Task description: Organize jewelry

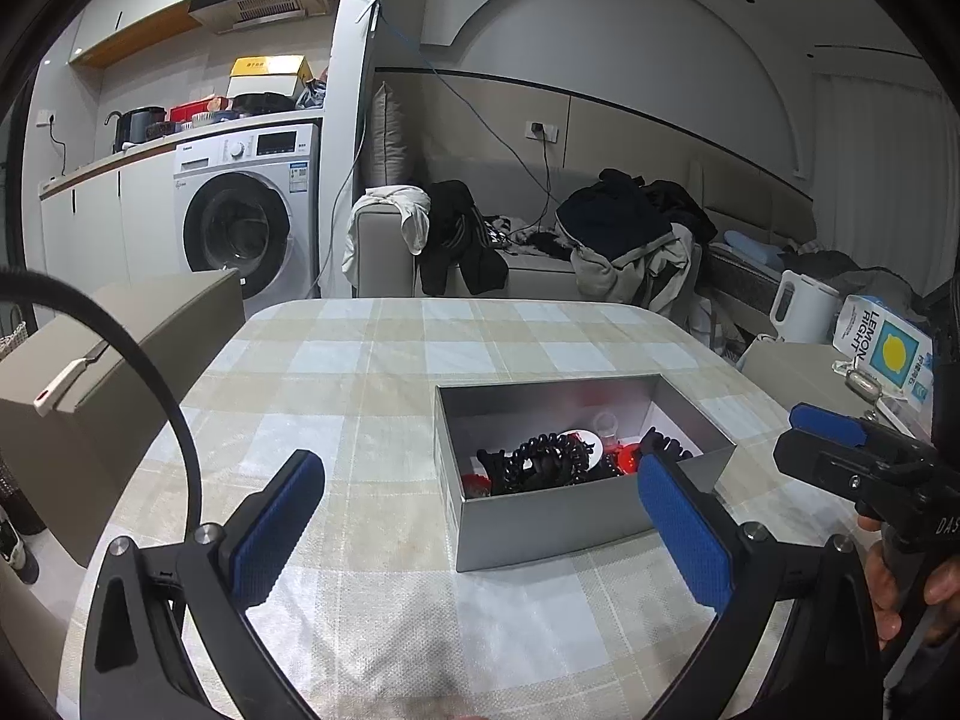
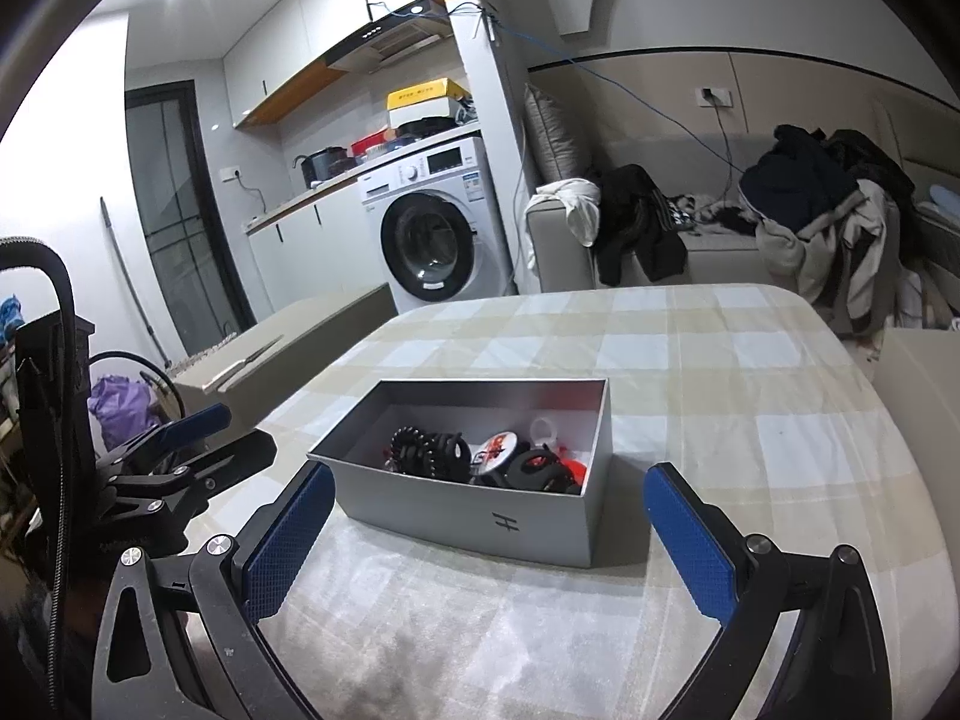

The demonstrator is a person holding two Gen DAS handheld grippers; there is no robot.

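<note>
A grey open box (image 1: 540, 531) stands on the checked tablecloth; it also shows in the right wrist view (image 2: 468, 519). Inside lie black coiled hair ties (image 1: 549, 459), black claw clips (image 2: 441, 450), a white and red round piece (image 2: 498, 450) and red bits. My left gripper (image 1: 480, 528) is open and empty, its blue pads (image 1: 273, 534) on either side of the box's near wall, a little short of it. My right gripper (image 2: 489, 540) is open and empty in front of the box. Each gripper shows in the other's view, the right one (image 1: 840, 438) and the left one (image 2: 192, 438).
The table (image 1: 360, 360) has a beige and white checked cloth. A beige chair back (image 1: 120, 348) stands at the left. A white kettle (image 1: 801, 306) and a lemon carton (image 1: 882, 348) sit at the right. A sofa with clothes (image 1: 624, 240) and a washing machine (image 1: 246, 216) lie beyond.
</note>
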